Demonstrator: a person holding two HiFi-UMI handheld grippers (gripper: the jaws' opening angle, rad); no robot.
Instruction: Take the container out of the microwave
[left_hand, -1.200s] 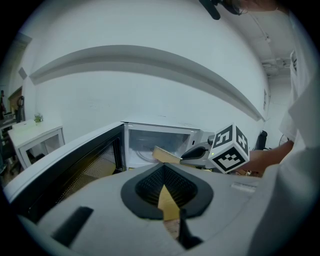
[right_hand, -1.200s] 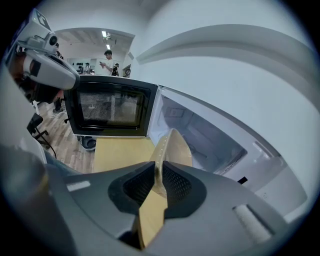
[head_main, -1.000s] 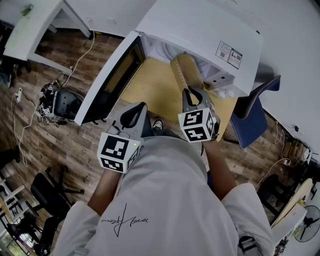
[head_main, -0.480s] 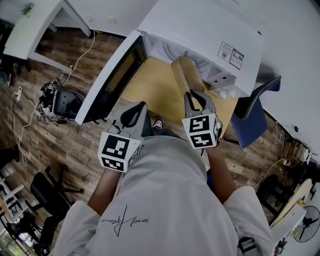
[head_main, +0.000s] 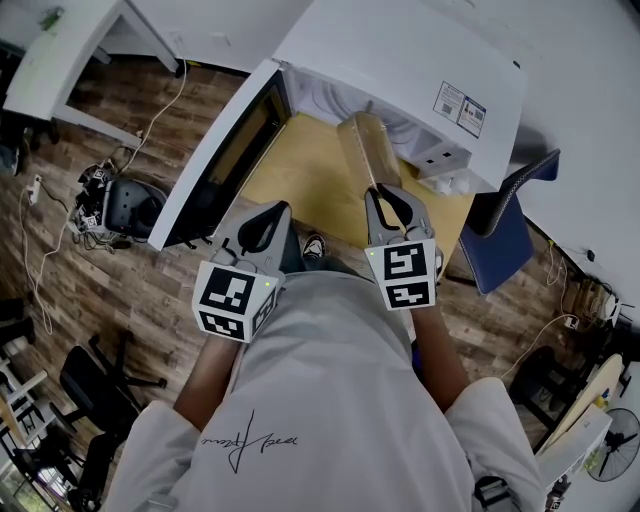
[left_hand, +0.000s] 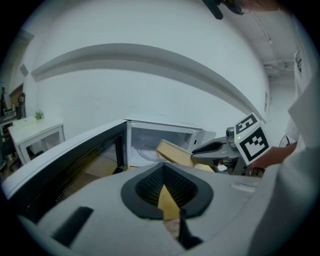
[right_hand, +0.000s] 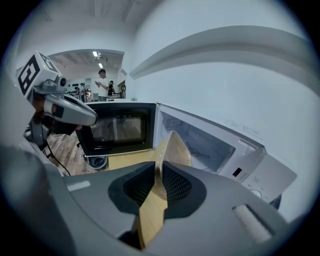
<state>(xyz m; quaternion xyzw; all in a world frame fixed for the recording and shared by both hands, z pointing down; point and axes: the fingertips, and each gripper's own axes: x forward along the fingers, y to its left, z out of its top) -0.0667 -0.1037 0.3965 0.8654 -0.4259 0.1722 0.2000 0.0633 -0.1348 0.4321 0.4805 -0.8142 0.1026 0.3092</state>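
A flat tan container (head_main: 368, 150) hangs tilted over the yellow table, its far end at the mouth of the open white microwave (head_main: 400, 60). My right gripper (head_main: 386, 192) is shut on the container's near edge. In the right gripper view the container (right_hand: 175, 150) stands on edge between the pads (right_hand: 175, 182). My left gripper (head_main: 270, 212) hovers lower left of it, near the microwave door, jaws shut with nothing in them. The left gripper view shows the container (left_hand: 174, 151) and the right gripper (left_hand: 200, 149) in front of the cavity.
The microwave door (head_main: 225, 150) swings open to the left. The yellow table (head_main: 300, 185) lies below the container. A blue chair (head_main: 500, 245) stands at the right. Cables and a black chair base (head_main: 120, 205) sit on the wood floor at the left.
My right gripper has rolled and risen slightly, drawing back a little with the container still in it. The left gripper has stayed in place.
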